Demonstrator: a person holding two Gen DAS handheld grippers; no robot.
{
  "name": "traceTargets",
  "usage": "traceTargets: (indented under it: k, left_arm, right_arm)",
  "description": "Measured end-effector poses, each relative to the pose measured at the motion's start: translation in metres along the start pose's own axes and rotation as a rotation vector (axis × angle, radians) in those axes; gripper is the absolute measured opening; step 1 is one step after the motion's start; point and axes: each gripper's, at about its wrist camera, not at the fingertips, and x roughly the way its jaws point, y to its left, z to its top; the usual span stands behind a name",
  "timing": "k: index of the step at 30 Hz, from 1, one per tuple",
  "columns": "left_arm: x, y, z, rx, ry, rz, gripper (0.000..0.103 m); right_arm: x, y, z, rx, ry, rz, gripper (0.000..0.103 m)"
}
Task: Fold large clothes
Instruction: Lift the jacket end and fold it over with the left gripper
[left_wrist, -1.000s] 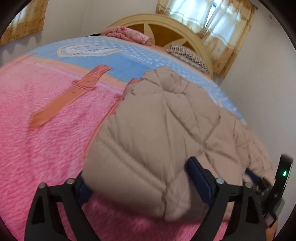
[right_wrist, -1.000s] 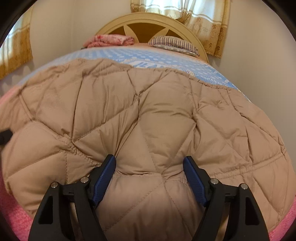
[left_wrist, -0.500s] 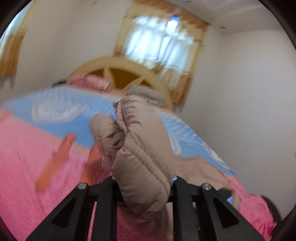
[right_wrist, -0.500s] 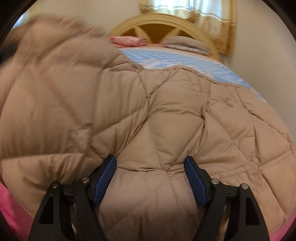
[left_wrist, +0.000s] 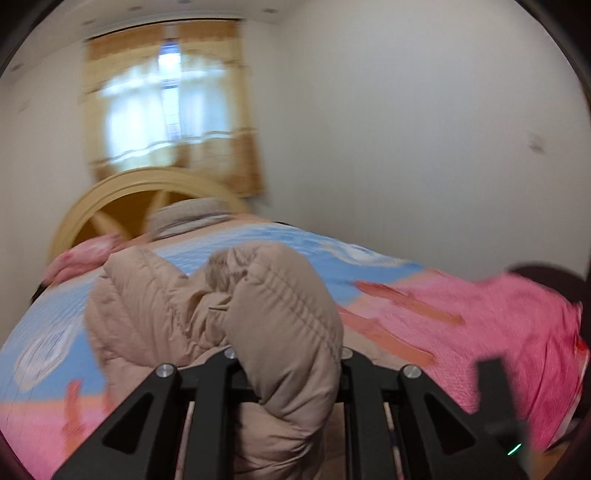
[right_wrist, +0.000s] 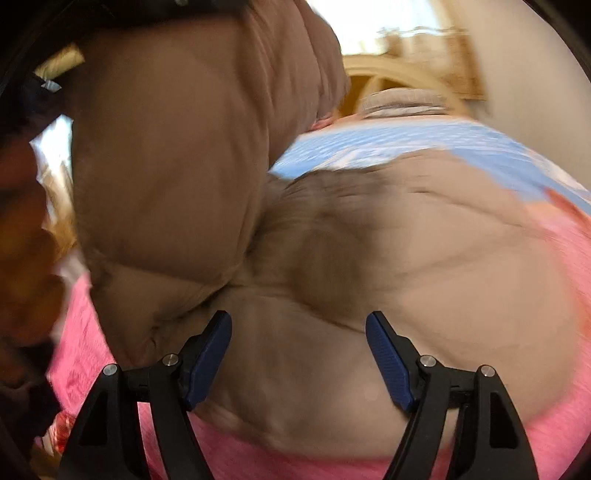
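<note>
Since a second ago my left claw has clamped down on a fold of the beige quilted puffer jacket and carried it up off the bed; the wrist view that showed the jacket lying flat now looks across the room at the white wall and the curtained window. The left claw is clenched on that bunched fold, which bulges up between its black arms and hides the pads.

In the right wrist view the lifted part of the jacket hangs in a big brown mass at upper left, where earlier the whole garment lay spread out. The rest of it lies on the bed, across the pink and blue patterned bedspread. My right claw is released: its blue pads stand wide apart, with jacket fabric between them, and I see neither pad pressing on it. The picture is blurred here, so the seams are hard to read.

Beyond the jacket, the cream arched wooden headboard stands at the far end of the bed, with a striped grey pillow and a pink folded blanket in front of it.
</note>
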Motion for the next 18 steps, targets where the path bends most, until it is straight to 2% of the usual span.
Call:
traceTargets:
  k: [1,4,5,8,10,12,15,18]
  left_arm:
    - [0.016,-0.008,-0.003,0.019,0.027,-0.082,0.017]
    - [0.06,-0.025,-0.024,0.04,0.133,-0.24,0.019]
    - [0.071,-0.029,-0.033,0.057,0.158,-0.266,0.02]
    - [0.086,-0.034,-0.057,0.038,0.189,-0.312,0.024]
    - [0.087,-0.031,-0.062,0.04,0.181,-0.302,0.024]
    - [0.087,-0.032,-0.062,0.044,0.178,-0.31,0.024]
    - [0.094,-0.027,-0.068,0.059,0.179,-0.296,0.027]
    - [0.095,-0.035,-0.07,0.071,0.174,-0.289,0.03]
  right_arm:
    - [-0.01,-0.014,0.001,0.037,-0.025,-0.028,0.075]
    - [-0.037,-0.055,0.0,0.127,-0.092,-0.115,0.075]
    - [-0.044,-0.067,0.0,0.146,-0.108,-0.156,0.075]
    - [-0.052,-0.101,-0.001,0.219,-0.106,-0.196,0.075]
    - [-0.053,-0.114,0.001,0.248,-0.111,-0.192,0.075]
    - [-0.058,-0.121,0.007,0.266,-0.124,-0.151,0.075]
    - [-0.051,-0.106,0.042,0.228,-0.156,-0.078,0.075]
    - [-0.031,-0.093,0.081,0.14,-0.096,0.012,0.075]
